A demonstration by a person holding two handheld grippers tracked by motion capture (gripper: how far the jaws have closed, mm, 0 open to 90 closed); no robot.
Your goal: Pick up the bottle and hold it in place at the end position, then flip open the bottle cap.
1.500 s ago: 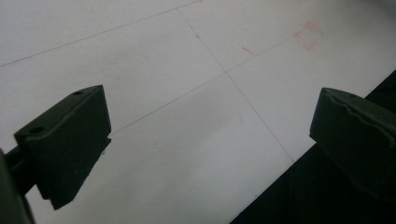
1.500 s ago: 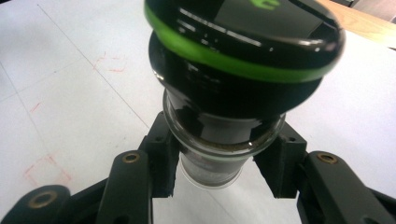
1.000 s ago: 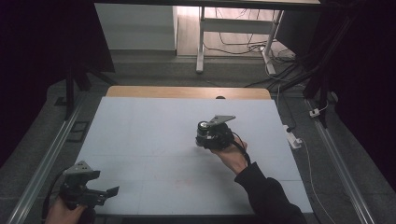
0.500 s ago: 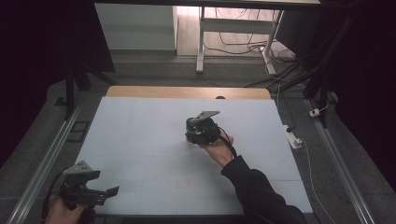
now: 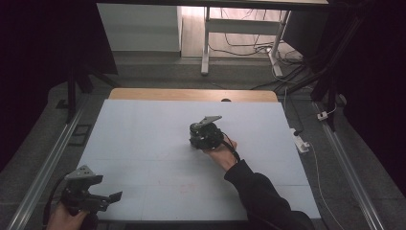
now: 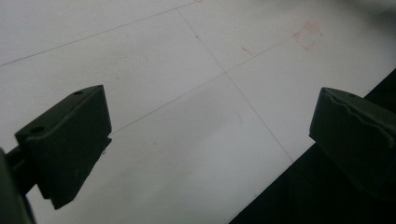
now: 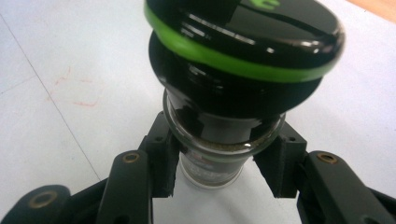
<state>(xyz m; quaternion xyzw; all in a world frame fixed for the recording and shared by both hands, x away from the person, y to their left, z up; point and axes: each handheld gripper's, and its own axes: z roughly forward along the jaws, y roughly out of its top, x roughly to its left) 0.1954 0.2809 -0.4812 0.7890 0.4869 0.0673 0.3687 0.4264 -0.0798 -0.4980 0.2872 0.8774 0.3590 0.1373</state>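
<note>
- High view: right gripper (image 5: 205, 135) sits mid-table over the white table (image 5: 143, 143), with the person's right hand (image 5: 220, 152) behind it. Held item is hidden under the gripper body here. Left gripper (image 5: 88, 197) is at the near-left corner, well apart, so the right one is the arm on the job.
- Left gripper view: jaws spread wide, nothing between them, just bare table (image 6: 187, 93) and its near edge below.
- Right gripper view: jaws clamped on the glass body of a grinder jar (image 7: 219, 154) with a black cap and green ring (image 7: 233, 60). Jar sits dead centre between the pads, long axis running away from the claw, cap end farthest out. Dark granular fill shows through the glass.
- Key relation: jar axis looks tilted, not clearly plumb to the table. Judging from this, set-down needs the base squared to the surface first. Can't tell if the base touches the table.
</note>
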